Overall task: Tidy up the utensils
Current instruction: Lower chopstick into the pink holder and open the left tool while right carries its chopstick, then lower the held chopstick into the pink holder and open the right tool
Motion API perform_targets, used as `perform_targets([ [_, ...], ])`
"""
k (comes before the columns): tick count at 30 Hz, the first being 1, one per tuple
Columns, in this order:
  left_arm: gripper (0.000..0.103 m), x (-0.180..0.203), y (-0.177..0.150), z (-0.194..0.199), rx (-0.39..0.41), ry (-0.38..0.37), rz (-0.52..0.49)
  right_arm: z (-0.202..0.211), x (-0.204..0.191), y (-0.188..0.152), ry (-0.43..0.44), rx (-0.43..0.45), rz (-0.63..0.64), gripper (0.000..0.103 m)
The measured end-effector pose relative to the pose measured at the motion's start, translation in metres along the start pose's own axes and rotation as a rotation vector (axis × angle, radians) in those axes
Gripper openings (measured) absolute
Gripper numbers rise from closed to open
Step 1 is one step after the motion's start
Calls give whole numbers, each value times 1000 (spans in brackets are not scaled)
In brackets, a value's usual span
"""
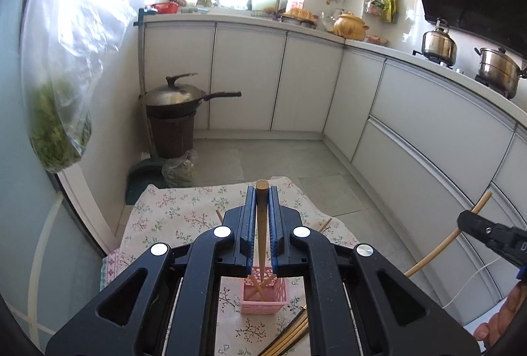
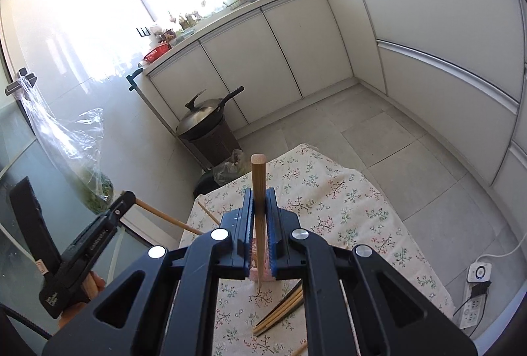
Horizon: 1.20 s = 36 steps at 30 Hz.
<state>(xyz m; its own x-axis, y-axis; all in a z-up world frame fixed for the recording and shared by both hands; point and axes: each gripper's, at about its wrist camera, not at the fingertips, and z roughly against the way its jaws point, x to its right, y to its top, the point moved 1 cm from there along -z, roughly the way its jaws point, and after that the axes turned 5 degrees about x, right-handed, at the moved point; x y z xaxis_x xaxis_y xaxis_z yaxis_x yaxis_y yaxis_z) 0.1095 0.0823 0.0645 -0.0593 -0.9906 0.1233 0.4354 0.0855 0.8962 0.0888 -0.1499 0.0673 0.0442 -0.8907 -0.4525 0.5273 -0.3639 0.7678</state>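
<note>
each hand-held gripper, left (image 1: 262, 191) and right (image 2: 260, 194), clamps one chopstick (image 1: 262, 224) above pink basket (image 1: 265, 298); next: lower tips in, release.

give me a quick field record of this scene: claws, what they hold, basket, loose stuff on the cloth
left claw: shut on a chopstick, held upright over the basket
right claw: shut on a lighter chopstick, also upright
basket: pink basket on the cloth, a few chopsticks already leaning crossed inside
loose chopsticks: a bundle lying flat on the cloth beside the basket
surface: floral tablecloth
background: lidded wok on a brown bin, white cabinets
</note>
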Motion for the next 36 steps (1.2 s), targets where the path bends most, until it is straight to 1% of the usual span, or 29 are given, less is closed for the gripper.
perform_targets([
  [2, 8, -2, -8, -13, -35, 9, 3, -6, -1, 1, 2, -1, -1, 7],
  [4, 8, -4, -16, -22, -69, -1, 4, -11, -2, 1, 4, 0, -1, 7],
  [6, 15, -7, -18, -22, -77, 8, 11, -15, -4, 1, 7, -1, -1, 7],
  [8, 30, -14, -14, -13, -56, 13, 44, -19, -6, 2, 10, 2, 0, 7],
  [10, 35, -22, -9, -1, -28, 19, 74, -22, -11, 3, 12, 5, 5, 7],
  [13, 38, -29, -2, 12, 3, 36, 92, -25, -17, 5, 8, 7, 18, 7],
  [18, 40, -35, 5, 27, 31, 40, 111, -32, -27, 8, -3, 24, 38, 7],
  [22, 40, -40, 7, 33, 38, 50, 121, -49, -37, 9, -20, 20, 63, 7],
  [27, 41, -45, 7, 30, 24, 54, 138, -82, -48, -5, -41, -8, 95, 7],
  [30, 41, -43, 5, 26, 7, 53, 128, -102, -52, -17, -40, -24, 104, 8],
  [31, 42, -42, 4, 24, 4, 53, 126, -109, -54, -21, -26, -33, 106, 11],
  [33, 43, -40, 1, 21, -5, 52, 122, -116, -57, -25, -10, -43, 110, 12],
  [34, 43, -39, 1, 20, -8, 53, 118, -116, -58, -26, 0, -44, 114, 16],
  [36, 43, -38, 1, 21, -9, 54, 111, -111, -61, -26, 11, -40, 139, 17],
])
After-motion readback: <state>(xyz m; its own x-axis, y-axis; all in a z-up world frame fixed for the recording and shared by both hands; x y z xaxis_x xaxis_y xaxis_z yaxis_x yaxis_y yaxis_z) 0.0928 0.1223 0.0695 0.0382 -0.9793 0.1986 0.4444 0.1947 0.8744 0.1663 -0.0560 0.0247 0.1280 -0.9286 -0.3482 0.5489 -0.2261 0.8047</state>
